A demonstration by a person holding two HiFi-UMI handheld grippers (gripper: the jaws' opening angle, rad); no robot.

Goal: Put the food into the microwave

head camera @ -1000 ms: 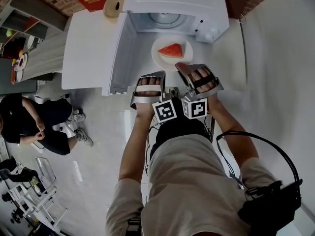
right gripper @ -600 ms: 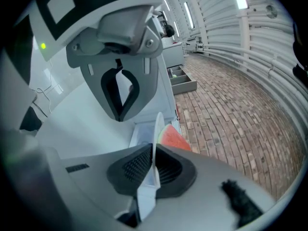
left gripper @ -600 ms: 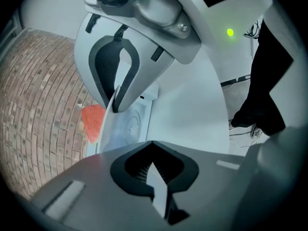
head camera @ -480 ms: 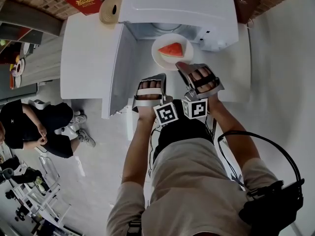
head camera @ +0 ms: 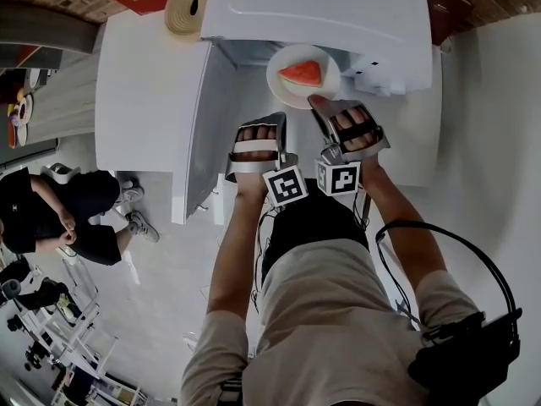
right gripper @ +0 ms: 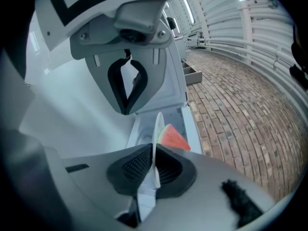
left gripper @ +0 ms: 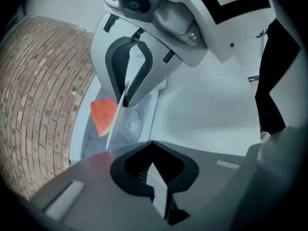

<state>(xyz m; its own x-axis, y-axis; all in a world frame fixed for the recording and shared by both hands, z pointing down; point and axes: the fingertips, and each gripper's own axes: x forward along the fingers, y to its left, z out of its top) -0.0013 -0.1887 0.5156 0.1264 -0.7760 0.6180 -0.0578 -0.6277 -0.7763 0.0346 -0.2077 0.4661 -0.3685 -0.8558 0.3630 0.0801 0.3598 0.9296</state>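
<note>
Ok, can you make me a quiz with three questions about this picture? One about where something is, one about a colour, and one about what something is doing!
1. Where is the watermelon slice?
A. on the plate
B. in a bowl
C. in a cup

2. What colour is the microwave?
A. black
B. white
C. red

3. What are the fingers of the right gripper doing?
A. spread wide apart
B. holding a spoon
C. closed on the plate's rim

Answers:
1. A, the slice lies on the plate.
2. B, its whole casing is white.
3. C, the right gripper view shows the rim pinched between the fingers.
</note>
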